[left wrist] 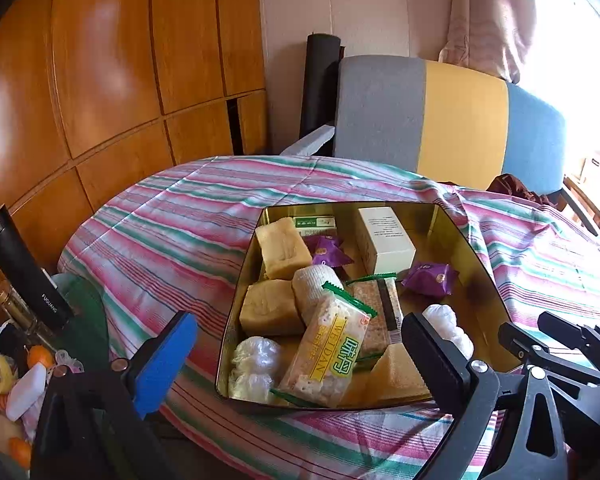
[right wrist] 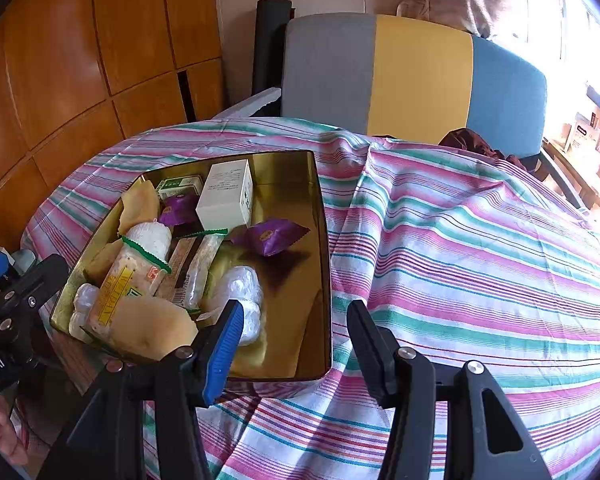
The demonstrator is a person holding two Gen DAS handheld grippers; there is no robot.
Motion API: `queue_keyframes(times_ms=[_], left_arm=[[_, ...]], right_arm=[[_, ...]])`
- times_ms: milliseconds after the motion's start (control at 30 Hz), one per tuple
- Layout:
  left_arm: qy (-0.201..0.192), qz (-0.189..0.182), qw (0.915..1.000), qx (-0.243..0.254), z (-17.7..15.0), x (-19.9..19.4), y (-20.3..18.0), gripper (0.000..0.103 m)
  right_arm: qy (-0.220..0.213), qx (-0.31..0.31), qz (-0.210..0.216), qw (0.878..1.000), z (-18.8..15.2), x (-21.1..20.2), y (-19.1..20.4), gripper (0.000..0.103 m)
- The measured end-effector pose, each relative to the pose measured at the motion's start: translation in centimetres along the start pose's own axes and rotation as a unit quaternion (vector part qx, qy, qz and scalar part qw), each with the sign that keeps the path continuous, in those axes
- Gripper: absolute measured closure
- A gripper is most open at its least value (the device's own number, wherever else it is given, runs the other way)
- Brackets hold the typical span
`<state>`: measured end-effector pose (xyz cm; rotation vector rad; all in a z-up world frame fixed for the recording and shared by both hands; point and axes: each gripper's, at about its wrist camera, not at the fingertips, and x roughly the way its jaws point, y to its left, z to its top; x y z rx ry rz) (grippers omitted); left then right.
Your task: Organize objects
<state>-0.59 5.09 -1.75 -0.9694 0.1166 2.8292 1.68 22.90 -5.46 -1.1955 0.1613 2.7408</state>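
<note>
A gold tin box (left wrist: 476, 256) (right wrist: 320, 248) sits on a table under a striped cloth (left wrist: 180, 208) (right wrist: 480, 260). It holds yellow sponge blocks (left wrist: 284, 246), a white carton (left wrist: 384, 240) (right wrist: 226, 194), purple sachets (left wrist: 430, 278) (right wrist: 270, 235), a WEIDAN cracker pack (left wrist: 324, 356) (right wrist: 130, 284), white wrapped lumps (left wrist: 254, 364) (right wrist: 240, 286) and a white roll (left wrist: 314, 286). My left gripper (left wrist: 296, 360) is open and empty, hovering at the box's near edge. My right gripper (right wrist: 296, 340) is open and empty over the box's near right corner.
A grey, yellow and blue chair (left wrist: 440, 120) (right wrist: 412, 76) stands behind the table. Wooden cabinets (left wrist: 100, 60) fill the left. A black flask (left wrist: 24, 268) and small clutter (left wrist: 16, 380) lie at the lower left. The other gripper (left wrist: 572, 344) shows at the right.
</note>
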Motion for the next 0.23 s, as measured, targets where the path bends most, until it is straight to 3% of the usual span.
queue_keyframes(times_ms=[67, 233], left_arm=[[-0.001, -0.017, 0.9998, -0.010, 0.00, -0.06, 0.27, 0.000], [-0.009, 0.000, 0.9999, -0.008, 0.28, -0.22, 0.31, 0.000]], right_arm=[[-0.001, -0.002, 0.001, 1.000, 0.01, 0.00, 0.17, 0.049], [-0.013, -0.006, -0.001, 1.000, 0.28, -0.50, 0.42, 0.049]])
